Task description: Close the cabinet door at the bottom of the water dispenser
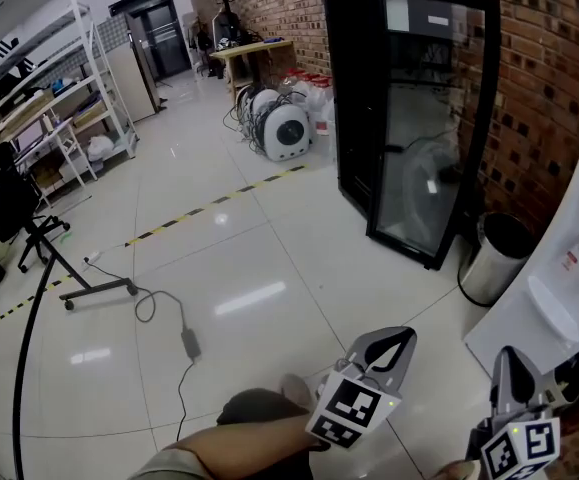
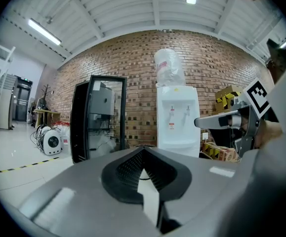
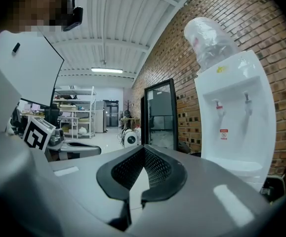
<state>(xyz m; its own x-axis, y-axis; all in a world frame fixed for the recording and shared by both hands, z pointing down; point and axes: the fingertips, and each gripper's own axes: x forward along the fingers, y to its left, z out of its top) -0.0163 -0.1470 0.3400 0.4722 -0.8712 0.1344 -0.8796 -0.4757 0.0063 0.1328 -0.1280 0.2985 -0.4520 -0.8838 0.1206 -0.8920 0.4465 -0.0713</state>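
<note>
I keep both claws clenched on nothing, left gripper [image 1: 396, 344] and right gripper [image 1: 507, 364] side by side low in the head view, facing the dispenser [image 1: 567, 273], which stands against the brick wall [image 1: 554, 78] beside a black glass-door cooler [image 1: 409, 118], its bottom door hidden from me.

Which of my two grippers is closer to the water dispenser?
The right gripper, right beside the white water dispenser; the left gripper is further out over the floor.
</note>
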